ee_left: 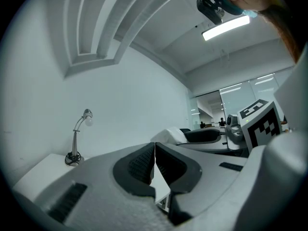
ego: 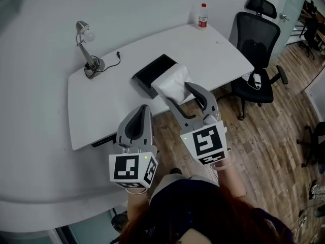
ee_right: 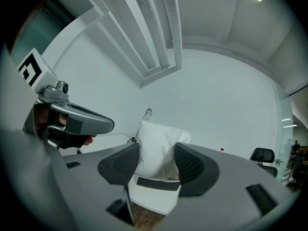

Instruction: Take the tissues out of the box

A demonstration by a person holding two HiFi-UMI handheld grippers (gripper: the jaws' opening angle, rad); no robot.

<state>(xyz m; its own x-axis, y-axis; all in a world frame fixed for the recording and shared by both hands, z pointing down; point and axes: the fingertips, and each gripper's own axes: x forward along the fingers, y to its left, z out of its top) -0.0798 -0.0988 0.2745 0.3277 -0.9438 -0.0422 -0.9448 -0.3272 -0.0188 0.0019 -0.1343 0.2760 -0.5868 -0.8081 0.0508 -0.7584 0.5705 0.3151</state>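
A white tissue pack (ego: pixel 171 80) stands partly out of a black box (ego: pixel 152 72) near the front edge of the white table (ego: pixel 111 105). My right gripper (ego: pixel 179 93) reaches over that edge and its jaws are closed on the pack's two sides. In the right gripper view the tissue pack (ee_right: pixel 156 143) fills the gap of the right gripper (ee_right: pixel 156 160), with the black box (ee_right: pixel 156 182) just under it. My left gripper (ego: pixel 143 110) hovers at the table's front edge, left of the box. In its own view the left gripper (ee_left: pixel 154 162) is shut with nothing held.
A desk lamp (ego: pixel 86 44) with its cable stands at the table's back left. A bottle with a red cap (ego: pixel 202 16) is at the back right corner. A black office chair (ego: pixel 256 50) stands on the wooden floor to the right of the table.
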